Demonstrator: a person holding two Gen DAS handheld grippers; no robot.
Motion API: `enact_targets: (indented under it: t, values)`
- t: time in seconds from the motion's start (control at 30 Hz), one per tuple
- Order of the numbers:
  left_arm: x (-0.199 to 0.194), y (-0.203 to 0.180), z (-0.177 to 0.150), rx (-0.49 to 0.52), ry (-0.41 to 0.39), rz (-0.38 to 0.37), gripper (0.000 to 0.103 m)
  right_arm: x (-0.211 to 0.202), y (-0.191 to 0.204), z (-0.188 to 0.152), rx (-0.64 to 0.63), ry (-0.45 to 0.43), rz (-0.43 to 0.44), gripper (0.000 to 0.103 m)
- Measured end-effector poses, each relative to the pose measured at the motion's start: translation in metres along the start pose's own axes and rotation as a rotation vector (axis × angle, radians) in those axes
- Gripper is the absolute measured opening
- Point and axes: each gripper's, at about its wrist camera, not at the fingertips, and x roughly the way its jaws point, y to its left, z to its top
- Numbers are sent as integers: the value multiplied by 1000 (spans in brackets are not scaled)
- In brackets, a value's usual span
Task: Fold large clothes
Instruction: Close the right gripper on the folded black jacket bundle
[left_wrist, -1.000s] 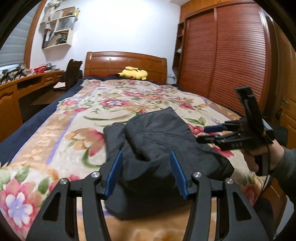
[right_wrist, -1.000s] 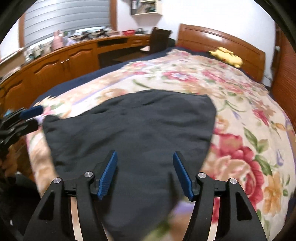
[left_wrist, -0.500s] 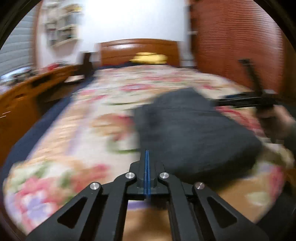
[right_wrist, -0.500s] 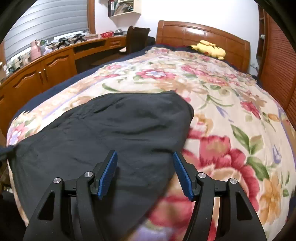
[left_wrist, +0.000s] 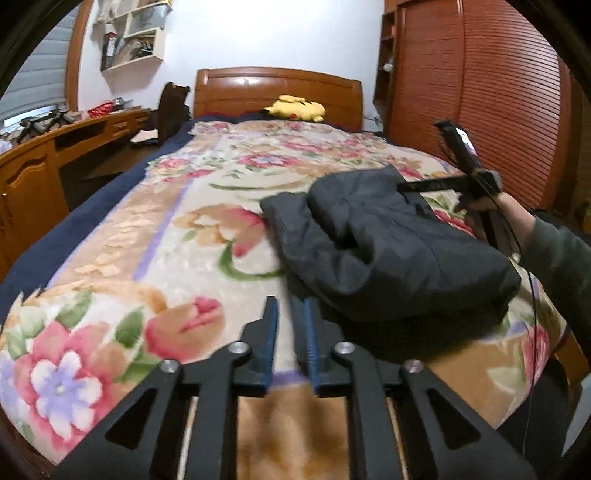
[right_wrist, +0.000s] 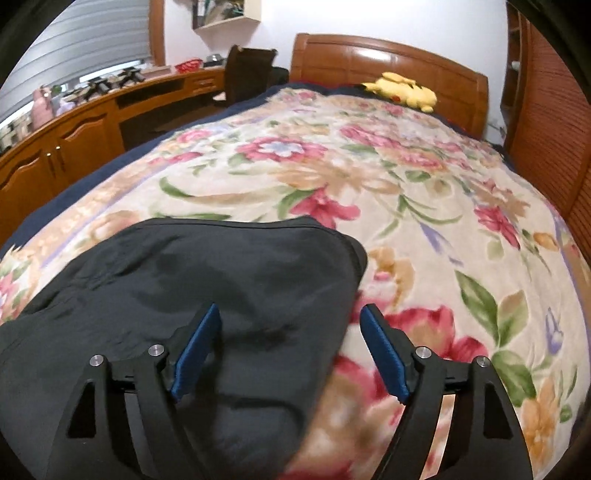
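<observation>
A dark grey padded jacket (left_wrist: 391, 243) lies folded in a thick bundle near the foot of the bed on the floral blanket (left_wrist: 184, 221). It also shows in the right wrist view (right_wrist: 207, 280). My left gripper (left_wrist: 290, 314) is just left of the bundle's near edge, its blue pads a narrow gap apart and holding nothing. My right gripper (right_wrist: 290, 325) is open and empty above the jacket's right edge. In the left wrist view the right gripper (left_wrist: 413, 186) reaches over the jacket's far side.
A yellow plush toy (left_wrist: 295, 107) lies by the wooden headboard (left_wrist: 277, 88). A long wooden desk (left_wrist: 44, 166) and a chair (left_wrist: 170, 110) stand on the left. Wooden wardrobe doors (left_wrist: 480, 92) line the right.
My left gripper shut, swung left off the jacket, and has now parted slightly. My right gripper stayed open and moved toward the jacket's right edge.
</observation>
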Motion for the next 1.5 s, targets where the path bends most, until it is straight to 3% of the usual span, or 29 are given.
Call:
enact_targets:
  t: [0.1,0.43,0.8,0.93,1.27,1.4,1.5]
  values:
    - [3,-3,-3,5,16,-28,33,11,-6,2,11,21,12,84]
    - [27,-13,-10,-2,93,-69,37,47,-15,3,60,87,54,96]
    - [47,-16,-15,-31,138,-43,42,68,-22,-8,156,154,182,96]
    - [49,-20,-15,-25,144,-34,42,71,-21,-13,179,171,236,88]
    - [51,-19,-13,-17,144,-32,42,65,-12,-11,141,160,248,70]
    - [55,-12,-10,-49,159,-104,15,58,-9,-9,100,148,226,56]
    - [52,-8,-9,-58,150,-122,9,46,-5,-6,73,125,194,41]
